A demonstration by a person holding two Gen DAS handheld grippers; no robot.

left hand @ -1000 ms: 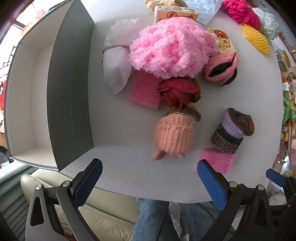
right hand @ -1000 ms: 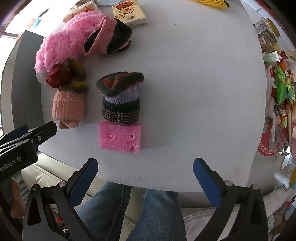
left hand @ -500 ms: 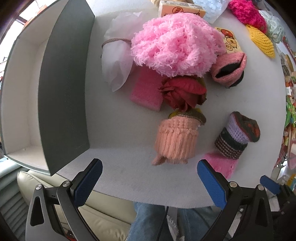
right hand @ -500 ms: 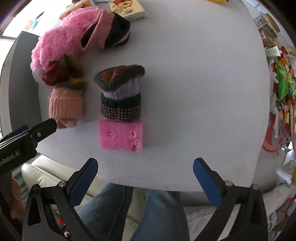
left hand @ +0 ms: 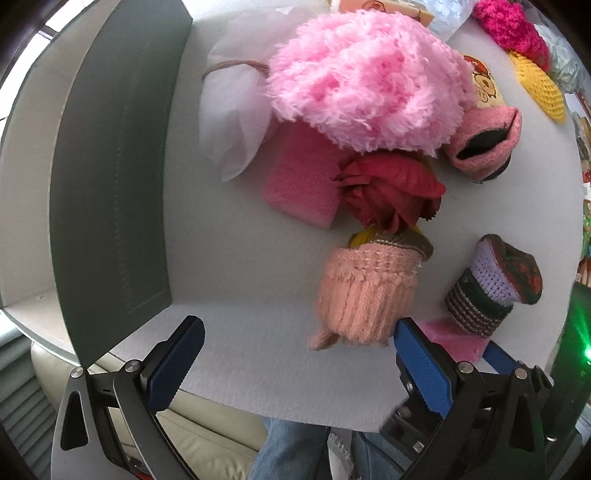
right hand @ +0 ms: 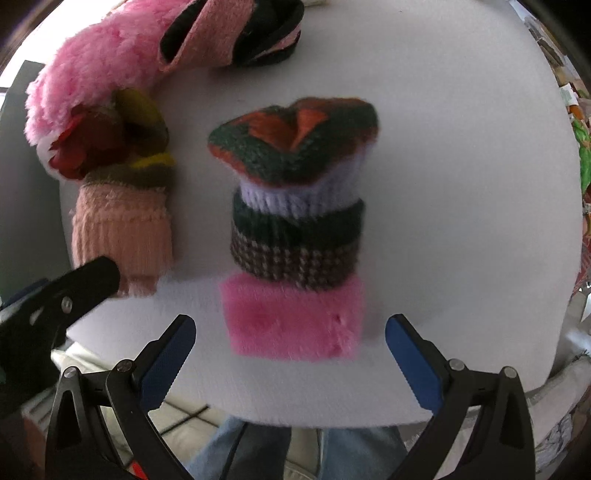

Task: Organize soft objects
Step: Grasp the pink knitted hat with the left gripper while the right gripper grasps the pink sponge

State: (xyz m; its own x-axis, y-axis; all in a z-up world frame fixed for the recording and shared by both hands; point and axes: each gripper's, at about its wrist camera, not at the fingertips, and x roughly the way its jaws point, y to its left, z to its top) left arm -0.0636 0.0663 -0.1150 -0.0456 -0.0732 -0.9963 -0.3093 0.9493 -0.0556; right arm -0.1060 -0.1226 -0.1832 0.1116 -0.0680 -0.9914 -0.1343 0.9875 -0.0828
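Note:
My left gripper [left hand: 295, 360] is open above the table's near edge, its right finger just in front of a peach knitted roll [left hand: 365, 291]. Behind that roll lie a red fabric rose [left hand: 391, 192], a pink foam pad [left hand: 303, 188] and a big fluffy pink ball [left hand: 365, 85]. My right gripper [right hand: 290, 352] is open too, with a pink foam block [right hand: 295, 319] between its fingertips and a striped knitted roll [right hand: 297, 206] right behind the block. The peach roll [right hand: 122, 229] shows at the left of the right wrist view, next to the left gripper's black finger [right hand: 79, 286].
An open grey box [left hand: 107, 184] with a white inside stands at the table's left. A white pouch [left hand: 232, 110], a pink-and-black knitted shoe [left hand: 484, 147], a yellow net [left hand: 539, 85], a magenta pompom [left hand: 509, 26] and cartons sit further back. A person's jeans show below the table edge.
Both grippers have moved forward and lower toward the table. The peach roll now sits close to the left gripper, and the pink foam block lies between the right gripper's fingertips.

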